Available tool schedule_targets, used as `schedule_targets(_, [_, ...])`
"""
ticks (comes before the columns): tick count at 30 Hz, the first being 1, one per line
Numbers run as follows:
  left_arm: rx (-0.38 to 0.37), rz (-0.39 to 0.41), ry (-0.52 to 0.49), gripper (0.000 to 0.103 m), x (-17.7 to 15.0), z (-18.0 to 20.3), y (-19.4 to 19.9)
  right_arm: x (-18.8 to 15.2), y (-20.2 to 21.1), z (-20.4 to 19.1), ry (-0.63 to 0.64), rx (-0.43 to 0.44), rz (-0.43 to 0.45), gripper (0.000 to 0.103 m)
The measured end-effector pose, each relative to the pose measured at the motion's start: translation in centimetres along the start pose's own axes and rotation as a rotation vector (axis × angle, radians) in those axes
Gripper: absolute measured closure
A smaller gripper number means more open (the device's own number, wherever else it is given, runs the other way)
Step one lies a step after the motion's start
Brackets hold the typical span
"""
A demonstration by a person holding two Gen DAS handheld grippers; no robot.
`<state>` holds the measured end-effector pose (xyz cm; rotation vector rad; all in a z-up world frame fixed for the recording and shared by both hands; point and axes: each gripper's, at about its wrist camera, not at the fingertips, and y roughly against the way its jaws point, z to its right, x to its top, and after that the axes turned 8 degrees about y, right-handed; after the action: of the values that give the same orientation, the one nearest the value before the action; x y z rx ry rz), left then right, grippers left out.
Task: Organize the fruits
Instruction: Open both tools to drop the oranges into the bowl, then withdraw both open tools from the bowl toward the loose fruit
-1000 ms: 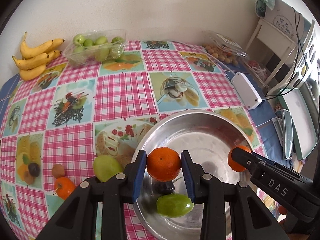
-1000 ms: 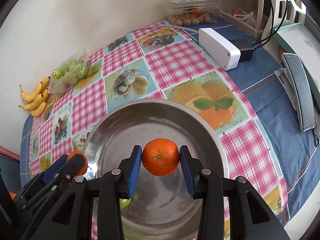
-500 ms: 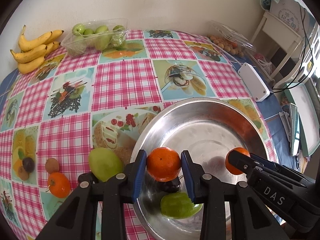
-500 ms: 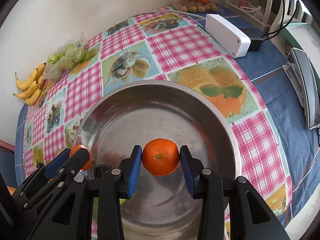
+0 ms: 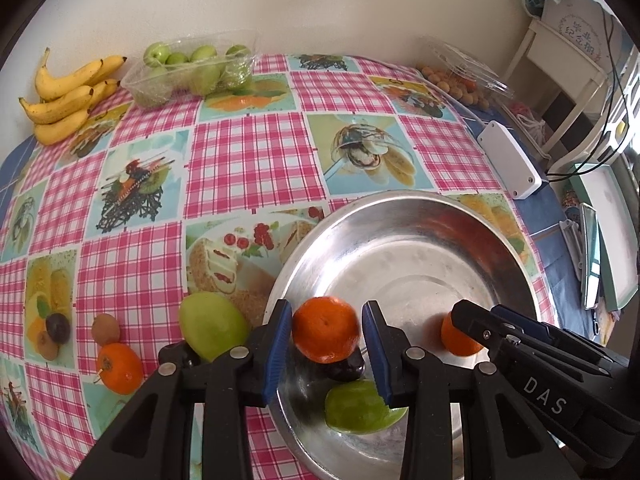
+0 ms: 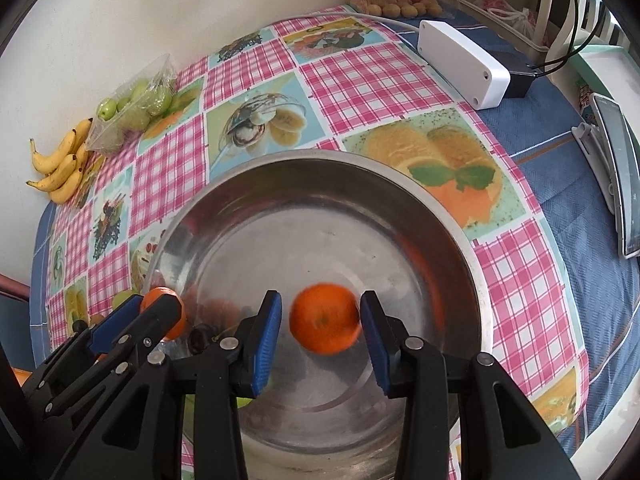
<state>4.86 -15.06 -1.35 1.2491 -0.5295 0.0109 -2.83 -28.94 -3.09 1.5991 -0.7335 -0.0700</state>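
Observation:
A steel bowl (image 5: pixel 400 196) (image 6: pixel 320 156) sits on the checked tablecloth. My left gripper (image 5: pixel 326 332) hangs over the bowl's near left side. Its jaws are opening, with an orange (image 5: pixel 325 329) between the blue pads and a thin gap on the right. My right gripper (image 6: pixel 320 320) is over the bowl's middle, jaws opening. Its orange (image 6: pixel 324 318) is blurred and clear of the left pad. A green fruit (image 5: pixel 356 408) and a dark plum (image 5: pixel 346 368) lie in the bowl.
On the cloth left of the bowl lie a green apple (image 5: pixel 210 324), a small orange (image 5: pixel 118 368) and a kiwi (image 5: pixel 106 330). Bananas (image 5: pixel 64 96) and a clear tub of green fruits (image 5: pixel 192 68) stand at the back. A white box (image 5: pixel 508 160) lies at the right.
Both grippers' pads have parted slightly from their oranges. The right one's orange now looks blurred and loose. Neither hand has shifted much over the bowl.

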Motion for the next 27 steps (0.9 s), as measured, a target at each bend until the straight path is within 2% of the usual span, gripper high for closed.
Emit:
schedule_targets(3, [-0.011,0.017,0.005,0.057,0.4,0.0,0.9,0.2,0.7,-0.1,0.004,-0.005,0.018,0.053])
schedule_targets(8, [-0.034,0.060,0.028,0.055,1.4,-0.3,3.1,0.5,2.4,-0.4,0.015,-0.009,0.065,0.053])
schedule_targets(13, [0.012,0.068,0.077,0.048,2.3,-1.8,4.7,0.7,4.5,-0.8,0.028,-0.012,0.120,0.052])
schedule_targets(16, [0.057,0.064,0.113,0.046,2.6,-3.1,5.2,0.8,5.4,-1.0,0.028,-0.015,0.143,0.043])
schedule_targets(18, [0.078,0.065,0.131,0.044,2.8,-3.9,5.4,0.8,5.8,-1.0,0.022,-0.014,0.157,0.030])
schedule_targets(24, [0.102,0.050,0.234,0.030,3.0,-6.6,5.5,0.7,5.2,-1.0,0.015,-0.009,0.144,0.019])
schedule_targets(27, [0.097,0.044,0.277,0.024,3.0,-7.7,5.4,0.6,4.5,-0.9,0.005,-0.008,0.124,0.018])
